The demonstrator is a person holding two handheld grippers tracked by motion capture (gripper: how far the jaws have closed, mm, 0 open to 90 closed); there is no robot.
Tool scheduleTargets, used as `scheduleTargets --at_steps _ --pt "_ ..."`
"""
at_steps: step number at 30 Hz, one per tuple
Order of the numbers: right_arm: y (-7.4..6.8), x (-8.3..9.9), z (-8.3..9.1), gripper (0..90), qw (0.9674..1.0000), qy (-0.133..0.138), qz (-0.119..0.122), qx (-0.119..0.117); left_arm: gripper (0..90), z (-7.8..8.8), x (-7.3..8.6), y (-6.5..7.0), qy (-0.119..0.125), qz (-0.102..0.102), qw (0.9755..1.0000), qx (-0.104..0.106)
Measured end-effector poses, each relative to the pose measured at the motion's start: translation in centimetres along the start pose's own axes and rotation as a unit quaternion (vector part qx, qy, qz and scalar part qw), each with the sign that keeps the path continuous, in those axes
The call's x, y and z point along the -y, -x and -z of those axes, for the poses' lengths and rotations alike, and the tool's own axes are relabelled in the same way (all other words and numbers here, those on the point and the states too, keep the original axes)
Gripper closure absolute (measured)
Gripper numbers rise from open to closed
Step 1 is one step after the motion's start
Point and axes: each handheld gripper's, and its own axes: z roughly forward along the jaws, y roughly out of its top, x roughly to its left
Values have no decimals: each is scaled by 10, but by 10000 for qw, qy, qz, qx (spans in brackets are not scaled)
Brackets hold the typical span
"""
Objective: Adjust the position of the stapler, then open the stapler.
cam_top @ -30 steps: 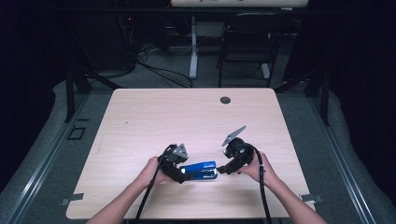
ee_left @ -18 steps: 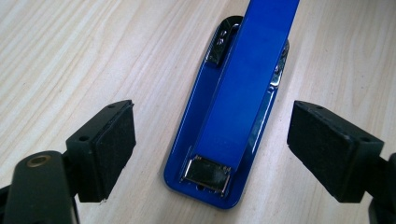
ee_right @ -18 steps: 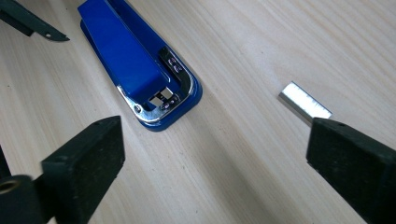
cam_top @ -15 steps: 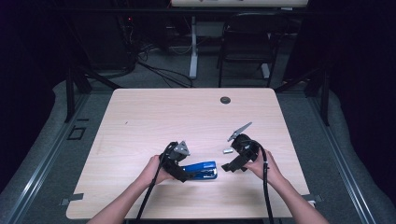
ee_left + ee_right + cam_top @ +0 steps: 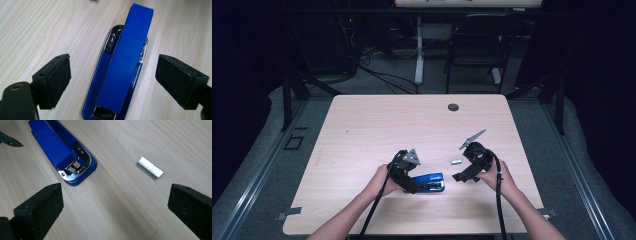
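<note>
On the table (image 5: 362, 125), near my side, my left gripper (image 5: 113, 82) sits wide around the blue stapler (image 5: 122, 67), not touching. My right gripper (image 5: 115, 212) is wide too, near the staples (image 5: 150, 167). I might knock those tiny staples away.

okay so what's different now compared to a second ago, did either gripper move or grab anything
The right gripper has drawn back from the blue stapler toward the table's right side, open and empty. The staple strip now lies exposed. The left gripper stays open around the stapler, which hasn't moved.
</note>
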Motion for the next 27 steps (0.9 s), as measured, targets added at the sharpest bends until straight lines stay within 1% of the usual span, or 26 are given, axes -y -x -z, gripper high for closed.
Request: scheduleTargets --at_steps 1,2,6,9,10,11,12,13,14,15,16,19,20,22,23,24,25,27 --pt "0 0 0 0 10000 17 -25 35 134 0 -1 0 4 -1 10000 6" --pt "0 1 -1 0 9999 64 -87 14 134 -1 -2 0 0 -1 10000 2" --pt "3 1 0 0 10000 -24 -58 25 133 -2 -6 2 12 -11 10000 38" --pt "4 1 0 0 9999 -17 -120 47 132 1 -12 7 73 -40 10000 54" --pt "4 2 1 0 9999 -44 -108 96 132 2 -14 8 86 -63 9999 45" --pt "5 2 2 0 9999 -36 -124 102 133 2 -15 9 105 -85 9999 77" --pt "5 2 2 1 9998 -6 -166 92 133 2 -16 11 97 -62 9999 100" --pt "6 2 3 2 9998 -49 -135 100 134 2 -17 11 101 -48 9998 147" --pt "7 2 3 2 9998 -24 -163 99 135 1 -17 11 97 -58 9997 197" --pt "7 2 3 4 9998 -9 -192 82 138 1 -18 11 49 -64 9998 178" --pt "8 2 3 4 9998 -12 -196 80 141 0 -18 12 69 -43 9998 196" --pt "9 1 2 5 9998 -7 -204 73 148 -3 -20 12 -17 -43 9998 209" --pt "9 1 2 5 9997 -12 -210 78 152 -4 -21 12 -23 -67 9997 245" --pt "7 2 2 6 9996 56 -265 93 158 -6 -22 13 -78 -92 9996 237" --pt "7 2 3 7 9997 -4 -218 96 159 -8 -23 14 -107 -128 9996 244" --pt "7 2 4 8 9997 -2 -216 105 160 -9 -24 15 -105 -123 9995 288" --pt "7 2 4 8 9997 -6 -217 108 161 -9 -25 15 -176 -183 9993 288" --pt "8 2 4 9 9997 -9 -223 110 163 -12 -27 16 -190 -192 9993 274"
